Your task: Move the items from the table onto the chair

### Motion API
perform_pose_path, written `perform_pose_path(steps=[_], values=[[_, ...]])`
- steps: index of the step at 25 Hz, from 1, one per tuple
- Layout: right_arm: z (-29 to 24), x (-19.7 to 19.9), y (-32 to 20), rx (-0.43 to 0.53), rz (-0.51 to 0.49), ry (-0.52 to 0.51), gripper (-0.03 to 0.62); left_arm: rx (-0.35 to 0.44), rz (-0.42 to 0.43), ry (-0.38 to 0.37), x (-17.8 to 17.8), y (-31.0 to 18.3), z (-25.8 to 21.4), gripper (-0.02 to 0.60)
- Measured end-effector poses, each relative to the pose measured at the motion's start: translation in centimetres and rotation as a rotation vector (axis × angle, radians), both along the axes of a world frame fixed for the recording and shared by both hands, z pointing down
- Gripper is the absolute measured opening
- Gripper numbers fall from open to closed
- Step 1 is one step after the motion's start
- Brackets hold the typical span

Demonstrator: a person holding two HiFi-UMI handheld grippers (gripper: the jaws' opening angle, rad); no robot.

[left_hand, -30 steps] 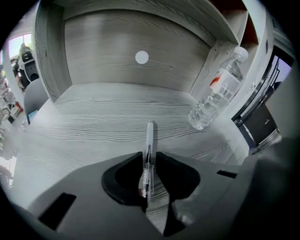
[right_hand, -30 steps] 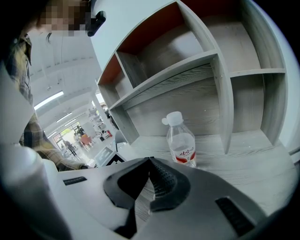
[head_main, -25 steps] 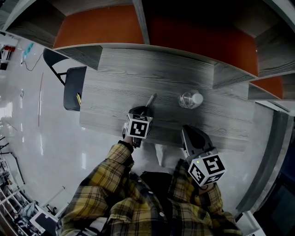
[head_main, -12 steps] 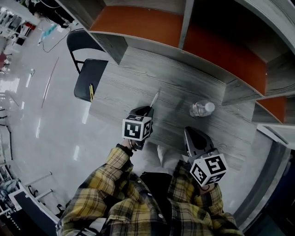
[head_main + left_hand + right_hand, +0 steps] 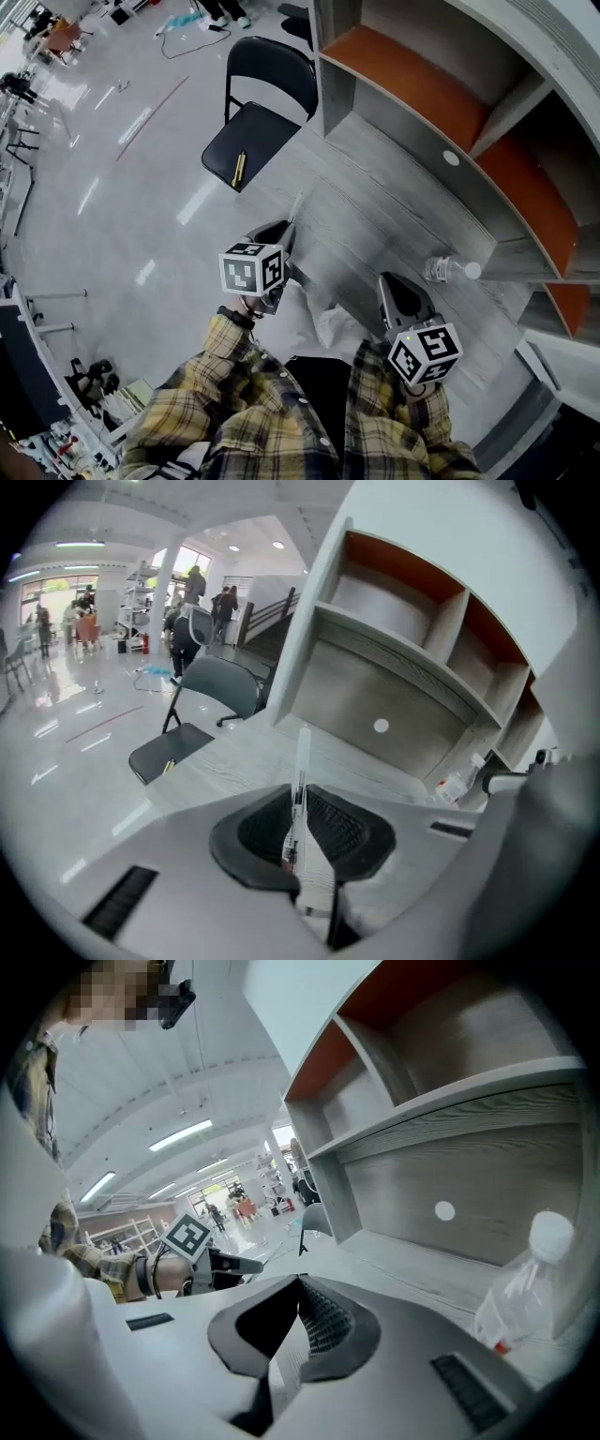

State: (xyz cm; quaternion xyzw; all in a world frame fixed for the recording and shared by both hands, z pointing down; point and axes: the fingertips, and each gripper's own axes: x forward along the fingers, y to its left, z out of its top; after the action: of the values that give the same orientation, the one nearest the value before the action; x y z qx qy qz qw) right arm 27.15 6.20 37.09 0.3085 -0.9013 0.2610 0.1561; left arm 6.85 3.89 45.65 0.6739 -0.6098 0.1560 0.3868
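Grey wood-grain table [image 5: 375,202] with orange-backed shelving [image 5: 422,103] fills the right of the head view, and a black folding chair [image 5: 246,141] stands at its far left end, a yellow pencil [image 5: 238,169] already on the seat. A second ago the left gripper [image 5: 284,228] sat low on the tabletop. Now it is raised clear of the surface and aimed toward the chair, and the view itself has swung so the chair sits near centre. The right gripper [image 5: 392,281] hangs over the near edge. A clear plastic bottle [image 5: 448,270] lies on the table, well apart from both.

Left gripper view: the jaws pinch a slim pale pen [image 5: 301,761], which stands up between the pads with its tip pointing between the chair and the shelving. The pen is off the table and in the air, not yet over the seat.

Right gripper view: the jaws are pressed together with nothing between them, and the bottle lies close at the right.

Judging from this, the pen's carry to the chair is under way. The bottle is the item left to move.
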Motion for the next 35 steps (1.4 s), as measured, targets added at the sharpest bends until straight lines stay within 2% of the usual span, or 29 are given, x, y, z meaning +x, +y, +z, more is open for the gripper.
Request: perform_pose_path(steps=[5,8,14,18,20,23,27,31,35], values=[[0.5,-5.9,-0.7,-0.008,-0.042,0.016,0.017,0.012,-0.122,0.012,-8.7,0.7,0.1,0.052],[0.7,-10.3,-1.9,-0.015,-0.036,0.023,0.017,0.007,-0.147,0.018,-14.2,-0.1,0.5,0.052],[2.3,-21.3,-3.8,-0.026,0.044,0.045,0.017,-0.034,-0.071,0.006,-25.6,-2.7,3.1,0.052],[5.3,-29.3,-4.7,-0.068,0.1,0.063,0.017,-0.087,0.027,-0.001,-31.9,-5.1,6.9,0.052],[6.7,-32.7,-5.4,-0.09,0.13,0.08,0.017,-0.128,0.056,0.023,-34.2,-6.4,9.8,0.052],[8.3,-36.8,-6.9,-0.1,0.177,0.1,0.017,-0.195,0.092,0.063,-35.9,-8.3,14.9,0.052],[9.7,-40.5,-9.5,-0.088,0.219,0.073,0.017,-0.252,0.109,0.079,-36.0,-10.7,22.3,0.052],[11.9,-43.2,-12.3,-0.075,0.215,0.053,0.017,-0.292,0.098,0.098,-35.7,-13.3,28.7,0.052],[14.4,-44.9,-14.2,-0.073,0.2,0.07,0.017,-0.332,0.122,0.097,-35.1,-15.2,33.6,0.052]])
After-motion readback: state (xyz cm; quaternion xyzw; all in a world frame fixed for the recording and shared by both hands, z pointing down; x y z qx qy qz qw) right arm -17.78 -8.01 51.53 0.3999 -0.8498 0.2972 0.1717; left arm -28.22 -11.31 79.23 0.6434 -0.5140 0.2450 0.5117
